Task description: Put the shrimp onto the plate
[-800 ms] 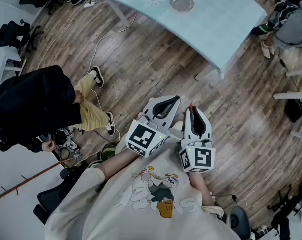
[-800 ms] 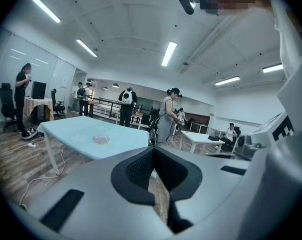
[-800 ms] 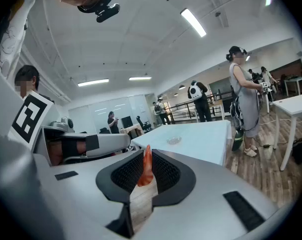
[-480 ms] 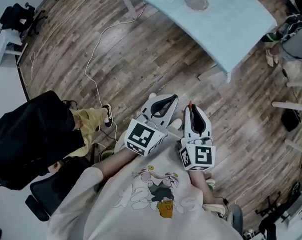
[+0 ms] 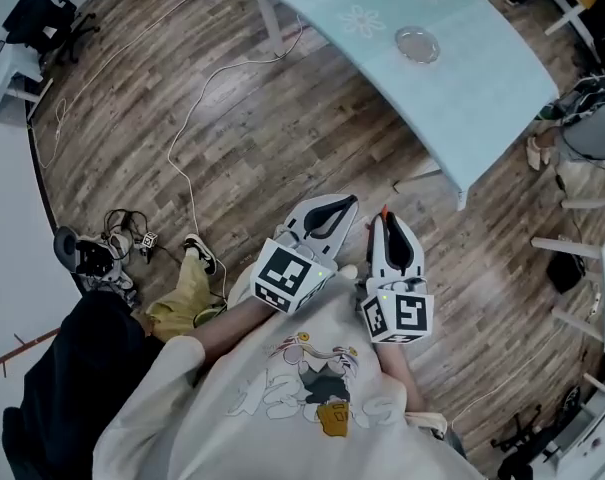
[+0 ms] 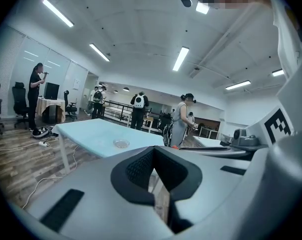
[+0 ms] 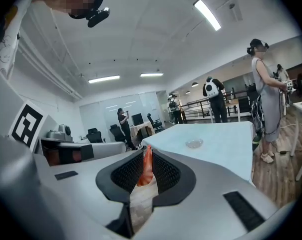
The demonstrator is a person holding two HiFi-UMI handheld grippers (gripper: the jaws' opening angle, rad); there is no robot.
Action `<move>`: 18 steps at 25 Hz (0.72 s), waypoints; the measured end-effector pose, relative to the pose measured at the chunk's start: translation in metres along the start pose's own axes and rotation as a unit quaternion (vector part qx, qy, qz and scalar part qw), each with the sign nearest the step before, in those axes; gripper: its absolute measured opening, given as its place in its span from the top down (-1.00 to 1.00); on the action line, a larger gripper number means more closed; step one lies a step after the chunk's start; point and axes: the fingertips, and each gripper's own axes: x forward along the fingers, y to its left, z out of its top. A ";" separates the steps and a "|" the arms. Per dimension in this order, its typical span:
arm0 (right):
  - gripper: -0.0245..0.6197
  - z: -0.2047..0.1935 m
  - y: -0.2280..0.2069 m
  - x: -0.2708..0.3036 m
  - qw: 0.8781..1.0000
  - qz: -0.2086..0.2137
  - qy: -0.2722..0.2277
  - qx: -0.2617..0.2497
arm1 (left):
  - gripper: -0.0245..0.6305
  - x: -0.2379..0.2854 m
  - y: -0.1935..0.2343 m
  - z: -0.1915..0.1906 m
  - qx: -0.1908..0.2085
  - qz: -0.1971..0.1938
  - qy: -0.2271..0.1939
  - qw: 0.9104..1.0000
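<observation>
We hold the shrimp pinched upright between the ribbed pads of the right gripper, and its orange body stands out past the jaw tips. The left gripper has its jaws brought together at the tips with nothing between them. Both are close against our chest, well apart from the small round plate on the pale blue table across the wooden floor.

The shrimp looks small and light, so weight should be no trouble. We judge it soft or rubbery with a smooth, curved skin, apt to twist or slide in a narrow pinch. The grip appears to cross its thicker part, which seems the right place, as the thin end would bend. A gentle squeeze and a low release should suit, since it may bounce off the shallow plate.
</observation>
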 end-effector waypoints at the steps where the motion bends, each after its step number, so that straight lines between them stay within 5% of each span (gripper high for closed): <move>1: 0.70 0.003 0.002 0.012 1.000 -0.003 -0.001 -0.002 | 0.92 0.001 0.012 0.004 0.000 -0.001 -0.005 1.000; 11: 0.70 0.015 0.055 0.097 1.000 -0.012 -0.008 -0.012 | 0.92 -0.011 0.107 0.015 -0.017 -0.020 -0.005 1.000; 18: 0.70 0.014 0.057 0.122 0.999 -0.035 0.003 0.000 | 0.92 -0.005 0.131 0.011 -0.030 -0.037 0.004 0.999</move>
